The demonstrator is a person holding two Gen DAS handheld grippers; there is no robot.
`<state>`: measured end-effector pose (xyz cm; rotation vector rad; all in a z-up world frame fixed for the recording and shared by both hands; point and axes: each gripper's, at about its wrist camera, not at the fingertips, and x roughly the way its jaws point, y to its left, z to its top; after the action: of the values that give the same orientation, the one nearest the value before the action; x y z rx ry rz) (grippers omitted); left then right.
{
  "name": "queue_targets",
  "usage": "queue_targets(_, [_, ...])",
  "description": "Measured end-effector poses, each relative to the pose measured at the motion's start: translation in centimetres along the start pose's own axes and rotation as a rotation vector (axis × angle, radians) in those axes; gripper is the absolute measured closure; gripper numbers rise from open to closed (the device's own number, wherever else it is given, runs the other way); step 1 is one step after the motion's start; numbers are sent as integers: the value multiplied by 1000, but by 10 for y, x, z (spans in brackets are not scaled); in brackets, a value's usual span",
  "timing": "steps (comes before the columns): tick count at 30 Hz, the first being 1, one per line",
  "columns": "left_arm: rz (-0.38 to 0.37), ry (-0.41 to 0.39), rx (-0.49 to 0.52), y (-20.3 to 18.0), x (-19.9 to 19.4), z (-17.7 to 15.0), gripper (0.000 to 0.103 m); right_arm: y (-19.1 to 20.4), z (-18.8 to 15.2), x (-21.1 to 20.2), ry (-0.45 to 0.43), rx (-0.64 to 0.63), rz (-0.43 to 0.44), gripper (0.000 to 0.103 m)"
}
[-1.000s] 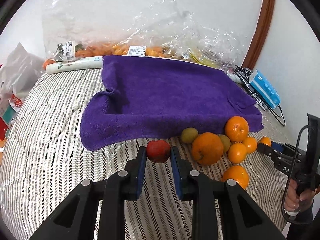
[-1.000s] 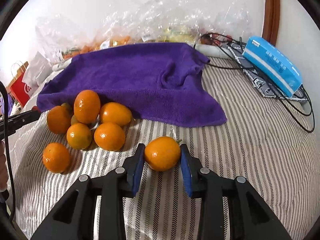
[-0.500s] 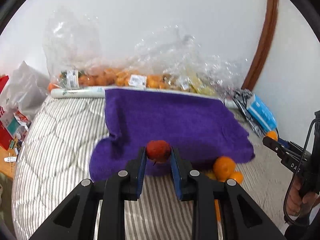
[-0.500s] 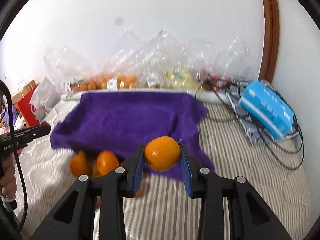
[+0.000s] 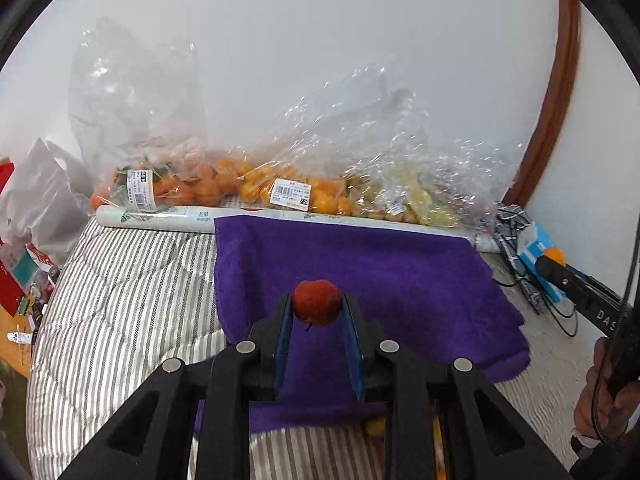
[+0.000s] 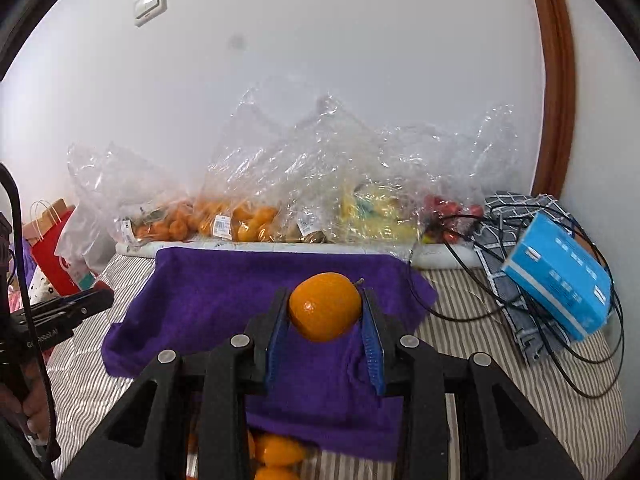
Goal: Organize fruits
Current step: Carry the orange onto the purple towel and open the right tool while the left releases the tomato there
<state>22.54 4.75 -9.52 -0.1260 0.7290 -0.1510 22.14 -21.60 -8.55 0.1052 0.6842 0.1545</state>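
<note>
My left gripper (image 5: pixel 317 312) is shut on a small red fruit (image 5: pixel 317 302) and holds it in the air over the purple towel (image 5: pixel 360 272). My right gripper (image 6: pixel 325 312) is shut on an orange (image 6: pixel 324 306) and holds it above the same towel (image 6: pixel 224 292). The right gripper with its orange also shows at the right edge of the left wrist view (image 5: pixel 554 258). The left gripper shows at the left of the right wrist view (image 6: pixel 92 304). A few loose oranges (image 6: pixel 278 454) lie on the striped bed below the towel's near edge, mostly hidden by my fingers.
Clear plastic bags of oranges (image 5: pixel 224 188) and yellow fruit (image 6: pixel 372 216) line the wall behind the towel. A white roll (image 5: pixel 160 218) lies along them. A blue box (image 6: pixel 560 280) and black cables (image 6: pixel 500 312) sit at the right. Paper bags (image 6: pixel 56 248) stand left of the bed.
Both grippers have lifted their fruit off the bed and moved forward over the towel. The pile of loose oranges has dropped to the bottom edge of view.
</note>
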Motion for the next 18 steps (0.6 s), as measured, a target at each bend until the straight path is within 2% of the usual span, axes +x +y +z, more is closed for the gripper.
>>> queue_targets(4, [-7, 17, 0, 2, 19, -2, 79, -3, -5, 20, 2, 10, 26, 69])
queue_targets(8, [-3, 49, -5, 5, 36, -4, 79, -6, -11, 35, 13, 6, -19, 69])
queue_targets(18, [-24, 125, -11, 7, 63, -18, 79, -12, -30, 72, 117, 12, -43, 69])
